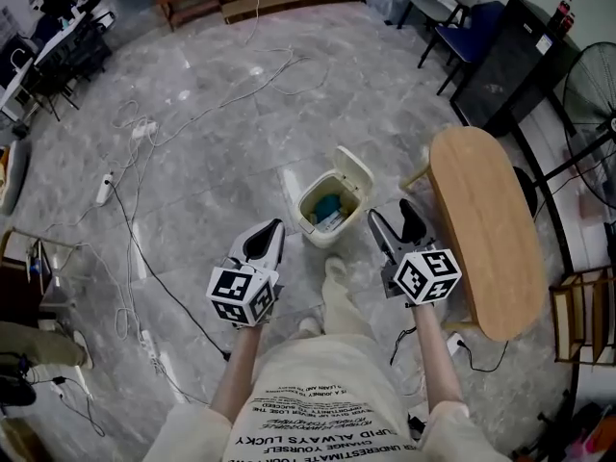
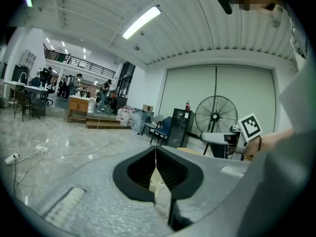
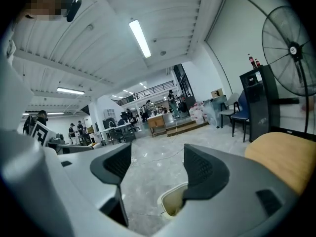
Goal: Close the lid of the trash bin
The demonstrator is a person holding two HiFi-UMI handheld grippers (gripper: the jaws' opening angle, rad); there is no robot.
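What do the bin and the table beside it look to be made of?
Trash bin: probably plastic; cream, smooth, with rounded moulded edges on its raised lid. Table: looks like light wood or veneer, matte, uniform tan top; which one, I cannot tell.

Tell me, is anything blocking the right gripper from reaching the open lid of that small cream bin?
Nothing visible does. The right gripper, fingers apart and empty, hovers just right of the small cream plastic trash bin; only grey floor separates it from the raised lid. The oval wooden table stands farther right.
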